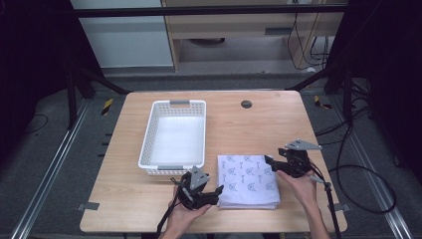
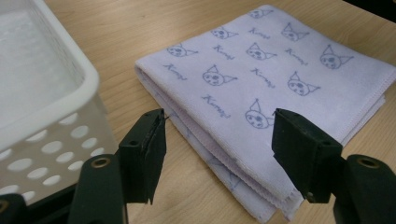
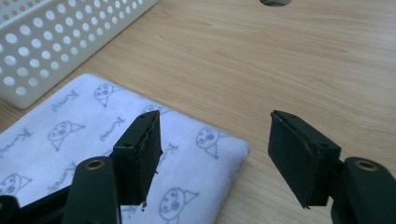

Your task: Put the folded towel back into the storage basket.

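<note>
A folded lavender cloth (image 1: 249,180) printed with small cat faces lies on the wooden table, right of the basket's near end. My left gripper (image 1: 217,193) sits at the cloth's near left corner, open, jaws either side of the folded edge (image 2: 219,154). My right gripper (image 1: 269,162) hovers at the cloth's far right corner (image 3: 224,151), open too, with nothing between its jaws. Hands hold both grippers from the table's near edge.
A white perforated basket (image 1: 173,136) stands left of the cloth, empty inside; its wall (image 2: 51,140) is close to my left gripper. A round cable hole (image 1: 246,104) sits at the table's far side. Bare wood (image 3: 289,60) stretches right of and beyond the cloth.
</note>
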`<state>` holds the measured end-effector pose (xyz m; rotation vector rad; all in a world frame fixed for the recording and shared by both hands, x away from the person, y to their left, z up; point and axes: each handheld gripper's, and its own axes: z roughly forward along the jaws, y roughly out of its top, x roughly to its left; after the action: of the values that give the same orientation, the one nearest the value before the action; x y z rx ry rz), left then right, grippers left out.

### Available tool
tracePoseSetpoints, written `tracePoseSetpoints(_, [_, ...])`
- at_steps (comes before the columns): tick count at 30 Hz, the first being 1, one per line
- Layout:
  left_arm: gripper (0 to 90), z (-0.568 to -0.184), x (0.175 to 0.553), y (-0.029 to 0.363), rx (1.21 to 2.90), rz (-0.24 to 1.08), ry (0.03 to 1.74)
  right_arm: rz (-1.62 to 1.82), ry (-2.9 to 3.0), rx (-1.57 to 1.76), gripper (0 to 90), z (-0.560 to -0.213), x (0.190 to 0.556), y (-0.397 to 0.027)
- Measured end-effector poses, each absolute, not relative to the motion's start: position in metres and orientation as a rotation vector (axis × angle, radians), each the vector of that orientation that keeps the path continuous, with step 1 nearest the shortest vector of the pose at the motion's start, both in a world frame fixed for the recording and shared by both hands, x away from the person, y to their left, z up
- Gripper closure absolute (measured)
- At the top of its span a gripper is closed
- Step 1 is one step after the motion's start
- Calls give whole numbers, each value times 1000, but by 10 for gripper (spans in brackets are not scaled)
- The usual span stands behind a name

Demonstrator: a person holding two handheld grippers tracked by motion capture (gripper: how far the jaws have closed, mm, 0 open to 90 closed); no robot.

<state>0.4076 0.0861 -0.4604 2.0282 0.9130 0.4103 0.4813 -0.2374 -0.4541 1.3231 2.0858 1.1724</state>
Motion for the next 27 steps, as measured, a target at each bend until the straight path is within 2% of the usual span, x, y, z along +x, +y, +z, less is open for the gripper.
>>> tracePoseSetpoints(12, [342, -475, 413, 79, 2073, 372, 968, 1144, 2106, 1352, 364, -464, 484, -238])
tracePoseSetpoints(27, [307, -491, 424, 70, 2112, 345, 1008, 1081, 2156, 1393, 429, -480, 491, -234])
